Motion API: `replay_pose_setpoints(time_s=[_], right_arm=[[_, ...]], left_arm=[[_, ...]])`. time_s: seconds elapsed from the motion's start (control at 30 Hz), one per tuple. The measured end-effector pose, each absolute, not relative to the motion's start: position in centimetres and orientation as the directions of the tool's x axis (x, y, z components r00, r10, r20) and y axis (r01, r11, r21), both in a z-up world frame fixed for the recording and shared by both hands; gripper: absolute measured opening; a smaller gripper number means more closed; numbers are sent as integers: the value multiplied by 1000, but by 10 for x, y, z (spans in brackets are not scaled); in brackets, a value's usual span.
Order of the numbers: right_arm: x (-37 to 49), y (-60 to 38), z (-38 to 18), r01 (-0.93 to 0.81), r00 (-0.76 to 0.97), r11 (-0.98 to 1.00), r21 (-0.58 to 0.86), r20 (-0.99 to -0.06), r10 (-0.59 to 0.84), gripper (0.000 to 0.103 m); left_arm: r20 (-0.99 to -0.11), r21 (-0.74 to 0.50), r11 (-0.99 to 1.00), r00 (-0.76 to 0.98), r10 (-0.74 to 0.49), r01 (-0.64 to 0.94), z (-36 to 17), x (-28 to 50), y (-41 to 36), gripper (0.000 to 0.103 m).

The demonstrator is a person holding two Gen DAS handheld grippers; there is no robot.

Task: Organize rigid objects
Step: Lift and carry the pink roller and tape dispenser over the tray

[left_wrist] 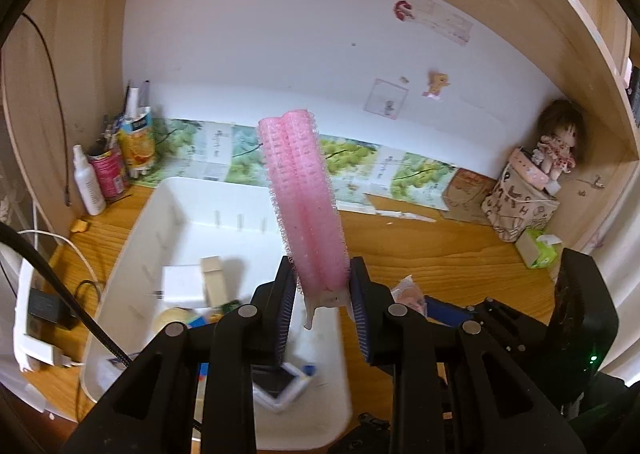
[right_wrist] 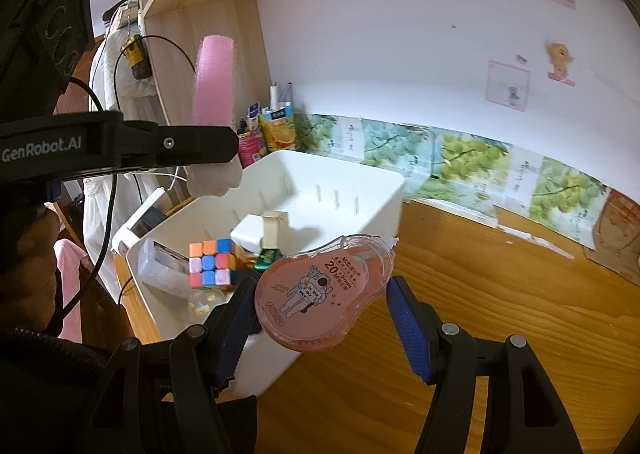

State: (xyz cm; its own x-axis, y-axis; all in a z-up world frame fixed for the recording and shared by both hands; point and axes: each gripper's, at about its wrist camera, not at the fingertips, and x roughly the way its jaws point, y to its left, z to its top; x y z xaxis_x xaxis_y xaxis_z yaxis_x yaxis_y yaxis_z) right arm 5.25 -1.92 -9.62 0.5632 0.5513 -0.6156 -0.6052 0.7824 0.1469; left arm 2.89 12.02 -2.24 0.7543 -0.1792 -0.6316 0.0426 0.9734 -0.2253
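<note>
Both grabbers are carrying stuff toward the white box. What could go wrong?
The left gripper pinches the tall pink hair roller only at its bottom end, so it might tip or twist out. The right gripper holds the round correction tape by its edges; it could slip. The white bin already holds a puzzle cube and boxes, so dropped things might bounce.

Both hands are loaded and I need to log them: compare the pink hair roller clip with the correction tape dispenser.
The pink hair roller clip is long, fuzzy and stands upright; the correction tape dispenser is flat, rounded and smooth, and lies tilted with its printed face showing. The clip is opaque pink; the dispenser has a clear shell with an astronaut label. The left gripper pinches the clip at its base; the right gripper spans the dispenser's width. Both are pinkish and held near the white bin.
</note>
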Motion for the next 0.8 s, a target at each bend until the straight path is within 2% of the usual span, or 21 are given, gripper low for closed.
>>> replay_pose_setpoints(time_s=[0.43, 0.8], right_arm=[[49, 45, -97, -595, 572, 789, 154, -607, 551, 67], [36, 66, -102, -558, 585, 816, 149, -627, 515, 67]], left_arm=[[-661, -171, 984, 736, -147, 43, -27, 28, 185, 29], [-706, -138, 990, 697, -126, 39, -41, 40, 210, 32]])
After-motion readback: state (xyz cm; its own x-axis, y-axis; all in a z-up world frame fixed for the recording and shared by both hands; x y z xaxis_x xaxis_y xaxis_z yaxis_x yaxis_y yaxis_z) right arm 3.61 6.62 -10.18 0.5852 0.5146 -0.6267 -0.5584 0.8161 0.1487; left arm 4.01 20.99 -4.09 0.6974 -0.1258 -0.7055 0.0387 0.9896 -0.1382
